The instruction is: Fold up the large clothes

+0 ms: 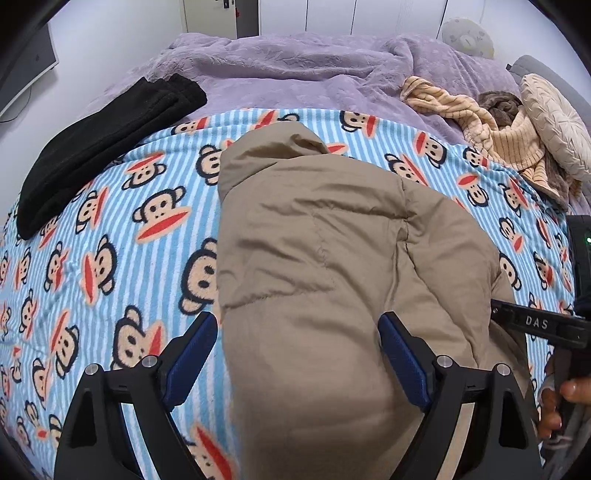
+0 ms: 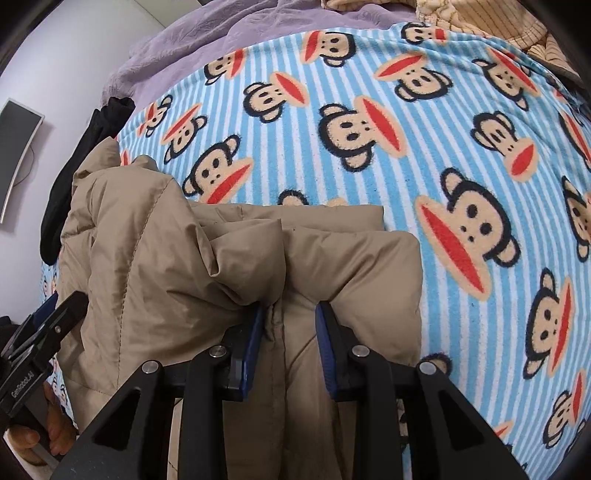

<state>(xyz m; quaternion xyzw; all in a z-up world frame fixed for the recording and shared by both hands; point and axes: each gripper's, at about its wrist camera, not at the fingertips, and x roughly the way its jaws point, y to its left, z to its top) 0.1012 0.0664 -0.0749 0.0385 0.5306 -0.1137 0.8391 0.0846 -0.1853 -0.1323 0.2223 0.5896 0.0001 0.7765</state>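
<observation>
Right claw [image 2: 289, 310] pinches tan jacket [image 2: 207, 266]; left claw [image 1: 299, 321] straddles it.

A bedroom in someone's home. The bed [image 1: 110, 280] is spread with a monkey-print blanket [image 2: 424, 155] and a purple cover [image 1: 295, 70], with cushions [image 1: 554, 125] near white wardrobe doors [image 1: 332, 14].

The jacket [image 1: 332, 266] lies on the blanket [image 1: 110, 240], trousers [image 1: 96, 144] to its left.

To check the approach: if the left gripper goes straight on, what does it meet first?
Most likely the puffy tan padded jacket; it lies between the open left gripper fingers, though depth is unclear.
</observation>
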